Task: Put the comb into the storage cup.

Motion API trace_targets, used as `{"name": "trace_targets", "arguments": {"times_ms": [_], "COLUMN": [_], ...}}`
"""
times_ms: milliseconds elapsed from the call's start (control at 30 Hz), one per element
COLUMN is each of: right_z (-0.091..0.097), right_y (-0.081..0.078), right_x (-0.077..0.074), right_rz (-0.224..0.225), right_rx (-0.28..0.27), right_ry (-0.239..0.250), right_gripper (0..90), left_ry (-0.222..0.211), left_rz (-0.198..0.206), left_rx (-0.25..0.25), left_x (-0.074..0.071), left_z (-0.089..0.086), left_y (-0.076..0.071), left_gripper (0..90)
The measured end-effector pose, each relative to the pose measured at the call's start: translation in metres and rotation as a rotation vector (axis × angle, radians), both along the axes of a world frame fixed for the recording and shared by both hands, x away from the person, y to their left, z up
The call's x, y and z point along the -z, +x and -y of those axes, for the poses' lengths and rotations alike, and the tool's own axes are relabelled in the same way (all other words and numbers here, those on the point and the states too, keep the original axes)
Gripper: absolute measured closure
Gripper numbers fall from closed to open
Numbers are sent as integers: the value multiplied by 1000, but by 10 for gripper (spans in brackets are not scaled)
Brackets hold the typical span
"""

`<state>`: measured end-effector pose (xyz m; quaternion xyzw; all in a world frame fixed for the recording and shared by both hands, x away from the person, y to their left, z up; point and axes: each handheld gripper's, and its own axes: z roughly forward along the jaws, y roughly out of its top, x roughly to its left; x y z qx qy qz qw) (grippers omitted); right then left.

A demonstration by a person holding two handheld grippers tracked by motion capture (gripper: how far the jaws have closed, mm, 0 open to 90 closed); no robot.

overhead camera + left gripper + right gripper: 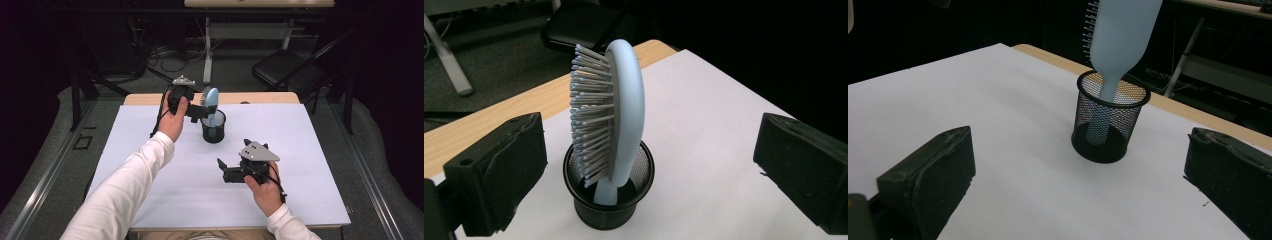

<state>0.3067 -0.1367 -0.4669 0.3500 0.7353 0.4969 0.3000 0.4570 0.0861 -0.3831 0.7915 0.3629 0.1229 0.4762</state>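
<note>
Hairbrush (616, 115) stands handle-down in mesh cup (1108, 120) (bristles exposed), both tongs gaping and empty

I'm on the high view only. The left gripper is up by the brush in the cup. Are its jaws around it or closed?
Observer: Open. In the left gripper view, the left gripper has its jaws wide apart, with the hairbrush between them, untouched.
Operator: How does the brush sit?
Observer: Handle down in the mesh cup, bristles toward the left jaw.
Operator: And the right gripper?
Observer: The right gripper is open too, short of the cup.
</note>
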Motion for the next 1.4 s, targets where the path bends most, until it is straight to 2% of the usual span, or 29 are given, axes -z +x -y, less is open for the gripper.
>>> {"name": "trace_targets", "arguments": {"times_ms": [500, 1000, 1200, 1400], "right_z": [5, 7, 9, 8], "right_y": [-1, -1, 0, -1], "right_x": [-3, -5, -4, -5], "right_rz": [-1, -6, -8, -6], "right_rx": [12, 12, 16, 16], "right_ry": [14, 33, 30, 31], "right_gripper": [0, 0, 0, 0], "left_ry": [4, -6, 11, 3], "left_rz": [3, 0, 5, -5], "left_rx": [23, 65, 68, 64], "left_x": [-8, -13, -14, -15], "left_z": [-10, -28, -35, -41], "left_y": [-8, -27, -33, -39], "left_gripper": [7, 7, 7, 8]}}
